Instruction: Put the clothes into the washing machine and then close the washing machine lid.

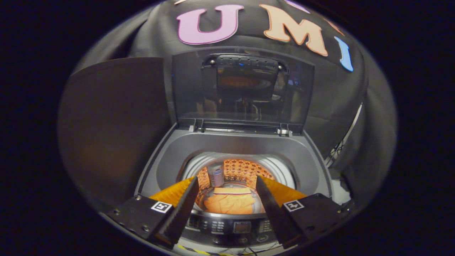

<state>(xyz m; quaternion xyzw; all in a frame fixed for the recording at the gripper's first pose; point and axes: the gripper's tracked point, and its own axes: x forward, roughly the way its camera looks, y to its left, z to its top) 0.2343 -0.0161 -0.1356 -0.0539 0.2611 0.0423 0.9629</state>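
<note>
You held the gripper [227, 193] above the front edge of a grey top-loading washing machine [167, 153], with its two fingers spread wide apart and nothing pinched between them. The fingers [185, 206] pointed forward and down toward the open tub. Straight ahead, seen through the gap between the fingers, an orange cloth garment with a dark stripe along its folded top edge [229, 202] lay at the bottom of the perforated metal drum [245, 170], which glowed orange. A small ribbed grey cylinder part [215, 174] stood against the drum's inner wall, just beyond the left finger's tip. Below the gap between the fingers, closer to you than the drum, sat the machine's dark control panel with buttons and a small display [241, 225]. Beyond the drum, the machine's smoked translucent lid [192, 89] stood raised upright on its hinges at the back of the top deck, with a dark handle piece [245, 67] near its upper edge. A dark flat panel [113, 124] stood to the left of the machine, well off the left finger. Black cloth [337, 92] hung behind and to the right of the lid.
</note>
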